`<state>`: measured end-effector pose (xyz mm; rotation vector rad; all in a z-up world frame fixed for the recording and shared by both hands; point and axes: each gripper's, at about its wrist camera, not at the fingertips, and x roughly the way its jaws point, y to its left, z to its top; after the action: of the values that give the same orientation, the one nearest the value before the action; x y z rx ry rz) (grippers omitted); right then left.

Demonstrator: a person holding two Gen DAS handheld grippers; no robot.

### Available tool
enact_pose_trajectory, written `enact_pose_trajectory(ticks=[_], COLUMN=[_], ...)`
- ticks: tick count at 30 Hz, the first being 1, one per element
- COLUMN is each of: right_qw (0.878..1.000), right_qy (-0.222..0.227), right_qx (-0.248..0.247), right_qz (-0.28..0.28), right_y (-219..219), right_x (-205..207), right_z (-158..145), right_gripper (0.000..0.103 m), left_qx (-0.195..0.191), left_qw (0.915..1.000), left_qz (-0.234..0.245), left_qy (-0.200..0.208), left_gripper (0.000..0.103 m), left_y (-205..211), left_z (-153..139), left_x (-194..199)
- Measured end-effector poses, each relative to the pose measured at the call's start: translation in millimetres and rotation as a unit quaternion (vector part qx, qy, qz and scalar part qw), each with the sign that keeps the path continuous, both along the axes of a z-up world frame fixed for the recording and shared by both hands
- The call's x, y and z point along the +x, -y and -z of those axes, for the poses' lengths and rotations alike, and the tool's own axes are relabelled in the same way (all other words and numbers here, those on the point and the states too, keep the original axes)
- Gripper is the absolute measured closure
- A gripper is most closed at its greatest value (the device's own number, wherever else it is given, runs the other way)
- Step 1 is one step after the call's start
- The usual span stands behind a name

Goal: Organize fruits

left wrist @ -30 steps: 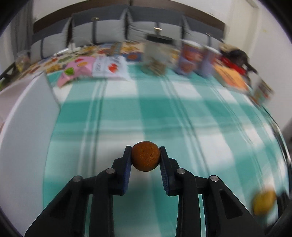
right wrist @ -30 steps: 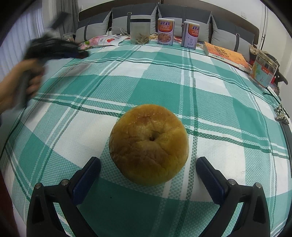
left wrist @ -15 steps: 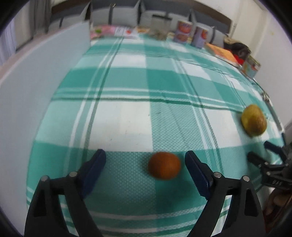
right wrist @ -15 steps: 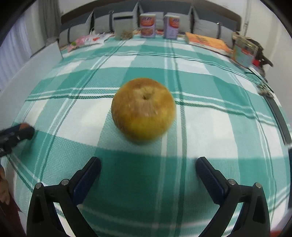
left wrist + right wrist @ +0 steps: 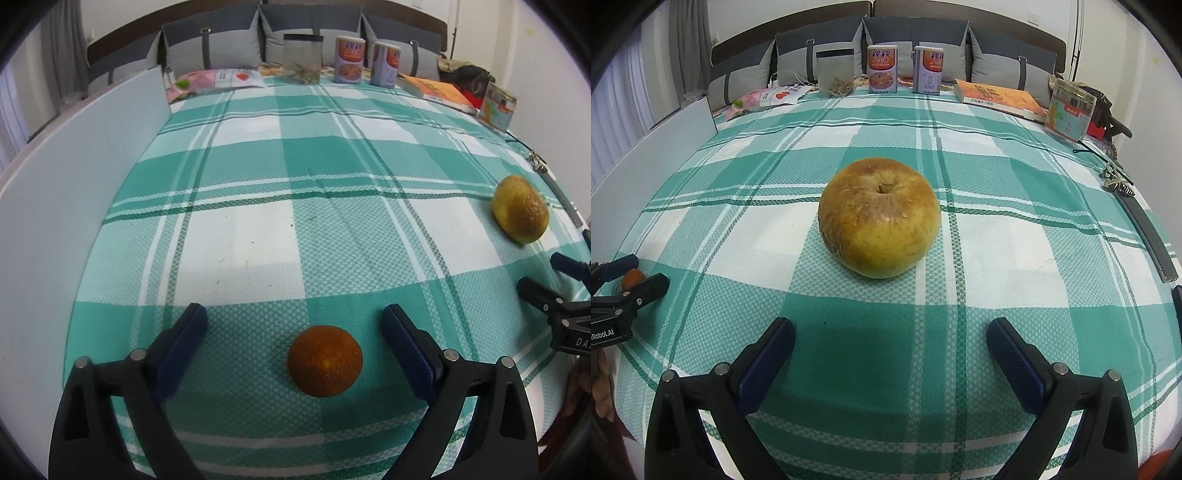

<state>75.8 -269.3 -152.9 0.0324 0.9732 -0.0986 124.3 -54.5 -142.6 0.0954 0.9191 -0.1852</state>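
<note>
Two fruits on the green-and-white checked tablecloth, neither held.

Left wrist view: left gripper has its jaws spread wide. The small orange sits on the cloth between the blue pads, clear gap on both sides, touching neither. Yellow-brown apple lies far to the right, well apart from the orange. Right gripper pokes in at the right edge, near the apple but not touching it. White panel stands along the left edge of the cloth. Back row: clear jar, two printed cans, orange book, snack packets, grey cushions behind.

Right wrist view: right gripper jaws also wide, nothing between them. Apple sits stem pit up, ahead of the fingertips and centred, not in contact. Left gripper shows at the left edge with the orange half hidden between its fingers. Clear plastic box at the back right, keys at the right edge of the cloth.
</note>
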Motion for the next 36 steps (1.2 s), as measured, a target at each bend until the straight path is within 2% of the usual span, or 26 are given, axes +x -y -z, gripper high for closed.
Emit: enact_pose_trajectory(ticks=[30,31,33,34,35,36], right_qw=[1.000,1.000,1.000,1.000,1.000,1.000], right_qy=[0.000,0.000,0.000,0.000,0.000,0.000], right_qx=[0.000,0.000,0.000,0.001,0.001,0.002], right_qz=[0.001,0.001,0.001,0.001,0.001,0.000], right_y=[-0.4,-0.4,-0.4,-0.3,-0.5,-0.4], right_x=[-0.1,-0.1,0.0,0.0,0.2,0.3], right_z=[0.0,0.1,0.0,0.0,0.0,0.1], right_gripper=[0.000,0.000,0.000,0.000,0.000,0.000], left_qx=[-0.008,-0.016,-0.068,-0.131,-0.162,-0.172], left_qw=[0.9999,0.9995,0.9953,0.9871,0.9815,0.9792], left_qz=[0.008,0.022,0.058,0.074,0.075,0.074], left_qy=[-0.007,-0.017,-0.039,-0.056,-0.069,-0.078], left_gripper=[0.006,0.005,0.006,0.006,0.006,0.006], left_y=[-1.4,-4.2,-19.8,-37.3,-48.8,-56.7], left_z=[-0.5,-2.6,-10.2,-16.4,-21.5,-27.1], left_x=[1.3,2.7,3.3,2.6,2.8,2.3])
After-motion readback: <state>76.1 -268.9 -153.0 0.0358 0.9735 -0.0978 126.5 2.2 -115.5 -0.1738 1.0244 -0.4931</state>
